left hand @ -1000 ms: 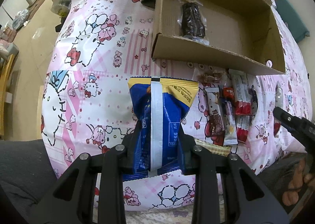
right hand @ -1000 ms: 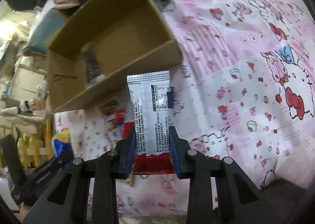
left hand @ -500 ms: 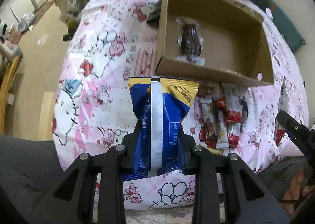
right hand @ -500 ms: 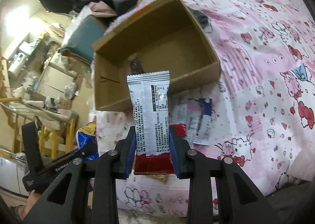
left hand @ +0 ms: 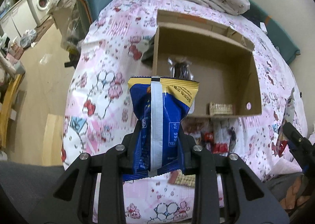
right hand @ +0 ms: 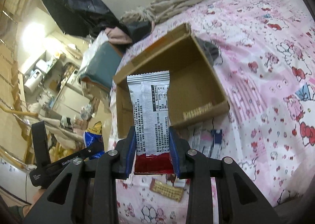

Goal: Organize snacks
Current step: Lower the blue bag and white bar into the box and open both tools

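Carrying comes first in the left wrist view: the left gripper (left hand: pixel 160 145) pinches a blue snack bag (left hand: pixel 161 117) between its fingers, the cardboard box (left hand: pixel 254 78) lying at one o'clock on the bed (left hand: pixel 102 94). Release only once over the opening.

From the right wrist, the right gripper (right hand: pixel 152 151) clamps a silver packet (right hand: pixel 150 109); the box sits at twelve o'clock. Keep both loads apart.

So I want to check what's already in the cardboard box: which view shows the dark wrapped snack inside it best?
The left wrist view: the dark wrapped snack lies in plain sight on the floor of the cardboard box, only its near end hidden behind the blue packet. In the right wrist view the silver packet covers that spot, so it cannot be seen.
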Tool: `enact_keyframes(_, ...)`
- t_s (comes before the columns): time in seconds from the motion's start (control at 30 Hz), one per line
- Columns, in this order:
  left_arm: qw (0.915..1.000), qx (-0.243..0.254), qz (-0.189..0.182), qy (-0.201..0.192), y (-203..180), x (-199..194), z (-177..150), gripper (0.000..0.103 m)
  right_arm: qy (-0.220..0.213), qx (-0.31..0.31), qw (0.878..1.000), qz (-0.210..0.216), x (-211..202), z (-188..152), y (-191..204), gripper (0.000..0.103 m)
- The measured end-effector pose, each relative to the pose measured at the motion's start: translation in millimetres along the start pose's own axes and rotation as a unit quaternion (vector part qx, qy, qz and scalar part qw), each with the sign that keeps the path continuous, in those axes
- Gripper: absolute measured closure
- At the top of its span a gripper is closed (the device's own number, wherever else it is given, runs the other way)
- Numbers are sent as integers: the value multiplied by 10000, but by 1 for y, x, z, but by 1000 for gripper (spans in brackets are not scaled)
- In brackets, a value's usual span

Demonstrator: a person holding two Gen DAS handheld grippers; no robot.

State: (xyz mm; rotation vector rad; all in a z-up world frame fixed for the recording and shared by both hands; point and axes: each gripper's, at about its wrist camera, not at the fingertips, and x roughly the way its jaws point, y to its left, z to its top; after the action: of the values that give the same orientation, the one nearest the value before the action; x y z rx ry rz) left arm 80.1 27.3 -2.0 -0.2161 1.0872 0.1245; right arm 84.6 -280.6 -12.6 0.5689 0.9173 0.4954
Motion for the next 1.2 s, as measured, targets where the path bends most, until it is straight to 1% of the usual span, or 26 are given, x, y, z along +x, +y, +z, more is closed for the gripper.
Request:
enact_keyframes(0.2, 9997, 157, -48, -167, -14, 1, 25, 77, -119, 143, 9998, 1, 7, 21, -8, 70)
enact_keyframes(0.3, 9994, 226, -72, -238, -21, 4, 35, 77, -107, 90, 9999, -45, 14, 29, -8, 70)
enact_keyframes(0.43, 9992, 298, -109, -256, -29, 11, 46, 77, -129, -29, 9998, -131, 21, 41, -8, 70)
enact_keyframes(0.63, 9987, 406, -149, -265, -42, 25, 64, 77, -111, -39, 9997, -228, 35, 58, -14, 70)
enact_keyframes(1.0, 9981, 507, -196, -291, -55, 61, 84, 77, 60, -204, 9985, -503, 72, 81, -21, 70)
enact_keyframes(1.2, 9962, 634, -416, -431, -56, 77, 85, 77, 227, -186, 9977, -606, 92, 84, -28, 70)
